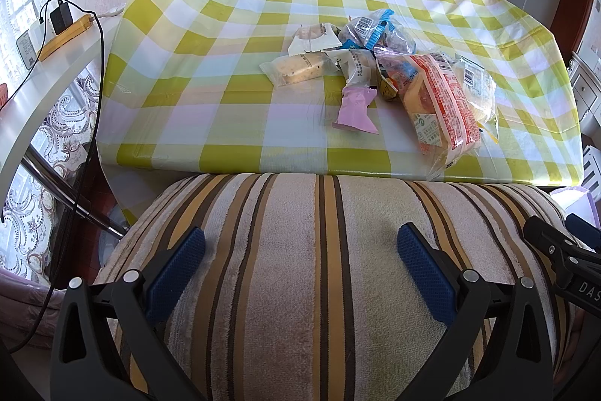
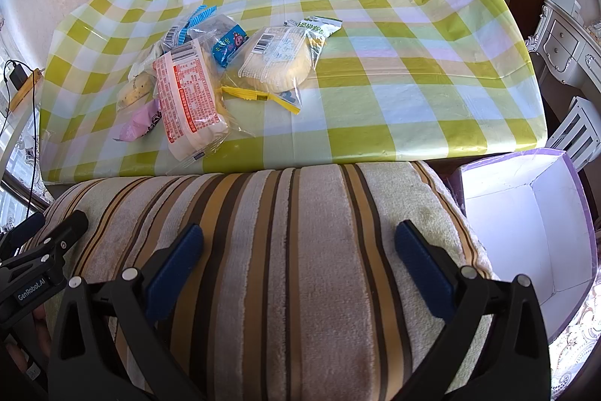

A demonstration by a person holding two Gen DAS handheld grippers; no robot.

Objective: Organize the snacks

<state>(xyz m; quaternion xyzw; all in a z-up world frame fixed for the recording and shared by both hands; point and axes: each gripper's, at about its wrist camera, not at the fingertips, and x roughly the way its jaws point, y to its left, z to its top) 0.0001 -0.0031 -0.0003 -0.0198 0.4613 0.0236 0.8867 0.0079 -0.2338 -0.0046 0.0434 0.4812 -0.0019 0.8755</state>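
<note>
Tools are both hanging released and empty over the striped cushion (image 1: pixel 319 269): my left tool (image 1: pixel 300 250) and right tool (image 2: pixel 298 247) are gripping nothing. I'm judging this the start, nothing sorted yet; next I'm needing a reach forward to the snack pile (image 1: pixel 394 77) heaped on the checked surface (image 1: pixel 225 25). Only my right view is showing the white box (image 2: pixel 526 213) just beside the surface.

My snack pile (image 1: pixel 379 70) is heaped on the checkered counter (image 2: pixel 375 93): red-printed bread pack (image 2: pixel 189 96) nearest me, pink wrapper (image 2: pixel 139 126) to its left, round pale cake in clear plastic (image 2: pixel 278 62) on the right, blue packets (image 2: pixel 229 44) behind.
</note>
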